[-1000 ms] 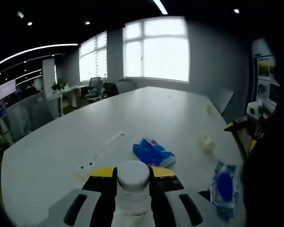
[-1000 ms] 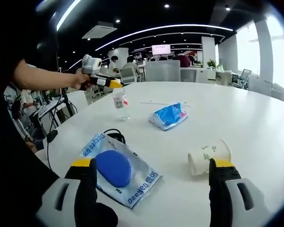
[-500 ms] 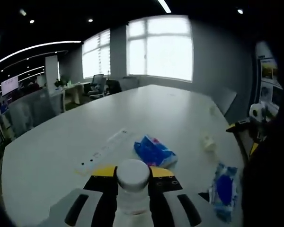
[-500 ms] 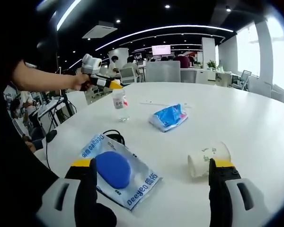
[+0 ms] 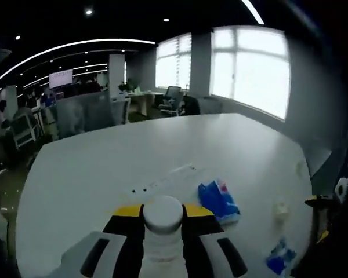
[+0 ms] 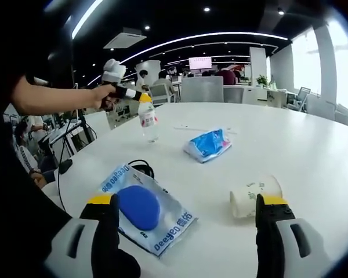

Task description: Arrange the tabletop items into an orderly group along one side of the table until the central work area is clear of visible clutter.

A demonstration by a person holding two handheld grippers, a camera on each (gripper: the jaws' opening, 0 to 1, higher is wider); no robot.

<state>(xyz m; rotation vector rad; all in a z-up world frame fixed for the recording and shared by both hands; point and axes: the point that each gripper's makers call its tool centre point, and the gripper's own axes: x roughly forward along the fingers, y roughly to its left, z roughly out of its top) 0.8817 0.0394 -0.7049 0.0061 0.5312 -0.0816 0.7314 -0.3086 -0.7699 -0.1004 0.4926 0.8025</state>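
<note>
grey hand-held gripper [image 6: 182, 231], black jaws, yellow tips

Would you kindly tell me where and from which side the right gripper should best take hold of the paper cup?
Probably across the paper cup body near mid-length, coming down from above. It lies tipped on its side, mouth toward the blue tissue pack, so its round wall is exposed. The right gripper is open, jaws wide enough to straddle it.
</note>
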